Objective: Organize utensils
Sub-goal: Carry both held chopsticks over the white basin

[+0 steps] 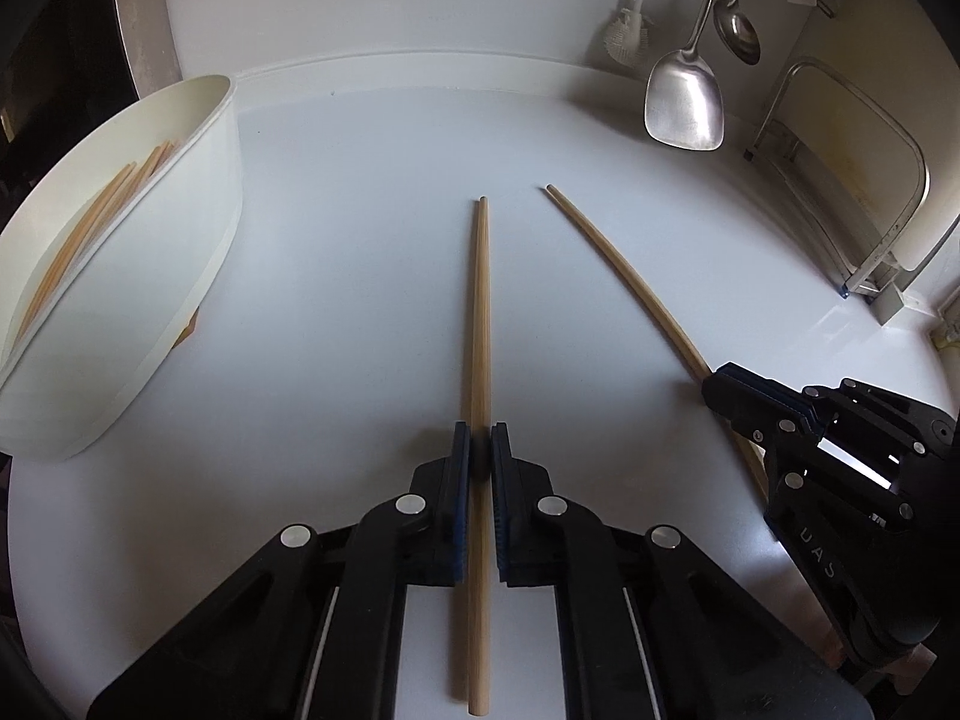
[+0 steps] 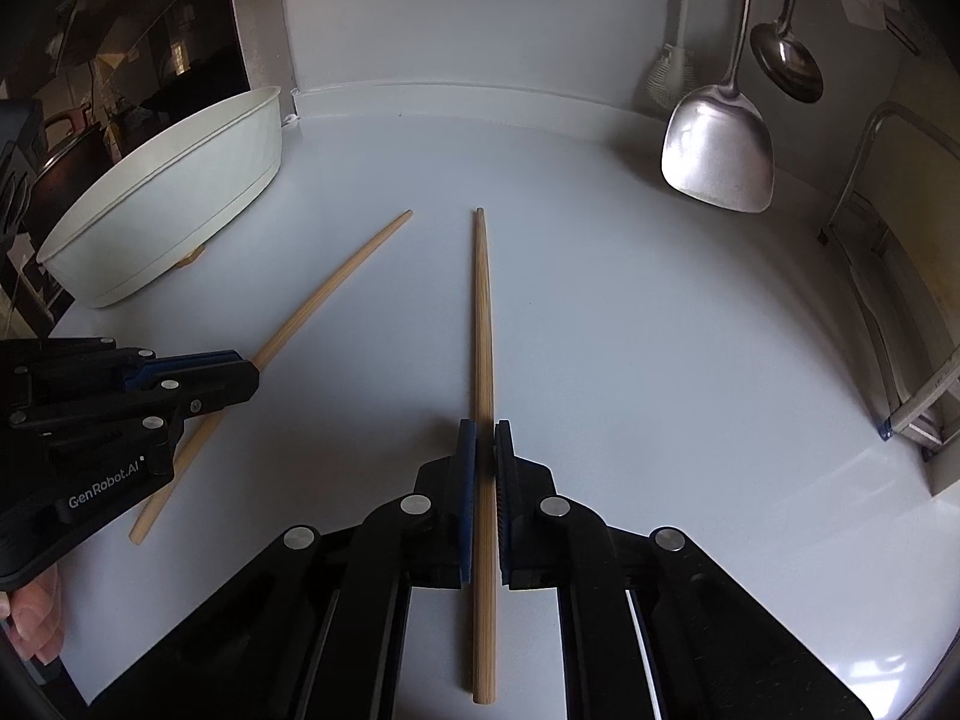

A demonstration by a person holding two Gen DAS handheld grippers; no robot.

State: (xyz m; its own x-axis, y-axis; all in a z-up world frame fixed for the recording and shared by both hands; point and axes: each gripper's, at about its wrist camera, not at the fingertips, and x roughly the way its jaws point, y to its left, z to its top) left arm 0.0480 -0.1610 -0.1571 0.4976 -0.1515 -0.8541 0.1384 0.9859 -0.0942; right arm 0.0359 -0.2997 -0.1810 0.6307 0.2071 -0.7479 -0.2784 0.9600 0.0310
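Left wrist view: the left gripper is pointing down at the white counter, its blue pads closed tight on a chopstick. That stick is running straight ahead from between the fingers, its thin tip lying far out in front and its thick end reaching back under the gripper body. Off to the right, the right gripper is coming in from the side, clamped on a second chopstick whose tip is angling ahead and toward the first stick's tip, the two staying apart. Ahead and to the left a white tub is sitting on the counter with more chopsticks lying inside it. Far ahead on the right a metal spatula and a ladle are hanging by the wall, with a wire rack standing further right.

Right wrist view: the right gripper is likewise closed snugly on its chopstick, which is lying straight ahead between the pads, tip forward, butt end trailing back beneath the gripper. To the left, the left gripper is reaching in sideways, nipped shut on the other chopstick; that stick's tip is pointing ahead and inward, its thick end lying back to the left on the counter. A hand is showing behind it at the left edge. The tub is standing ahead on the left, beyond the left gripper; its contents cannot be seen from here. The spatula and ladle are hanging ahead on the right.
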